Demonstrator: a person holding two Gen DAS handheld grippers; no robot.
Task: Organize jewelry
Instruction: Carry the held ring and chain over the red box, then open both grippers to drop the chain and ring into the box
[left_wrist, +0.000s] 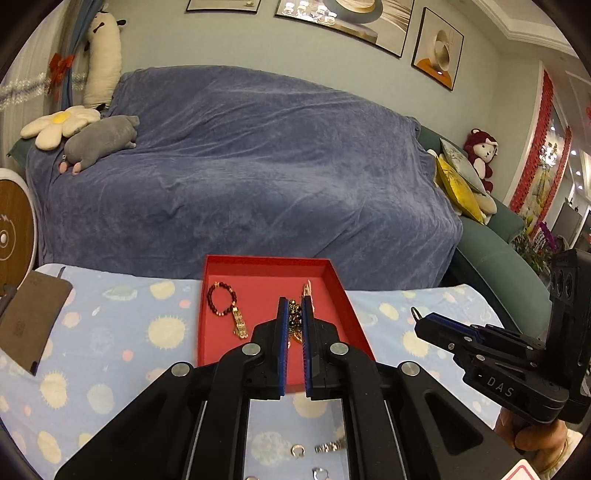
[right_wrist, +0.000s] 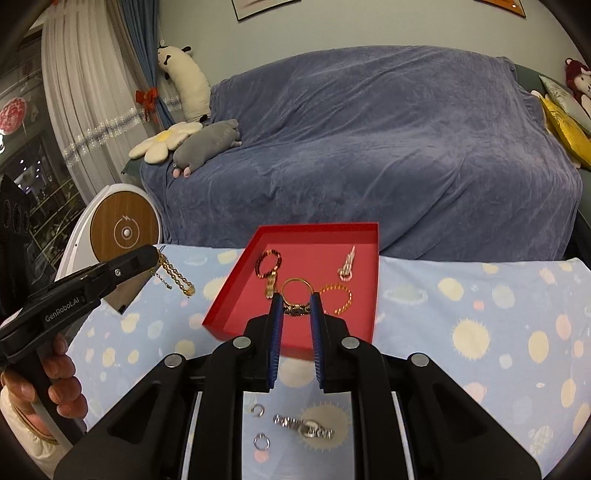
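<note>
My left claw (right_wrist: 157, 260) is pinched tight on a gold chain (right_wrist: 173, 275) dangling over the table (right_wrist: 480, 295), my right claw (right_wrist: 294, 306) nips a gold ring (right_wrist: 295, 284); next, I'd say, both drop into the red tray (right_wrist: 229, 306).

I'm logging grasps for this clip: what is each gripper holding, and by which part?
The left gripper pinches a gold chain bracelet by one end, the rest dangling. The right gripper grips a gold ring bangle at its dark beaded section.
</note>
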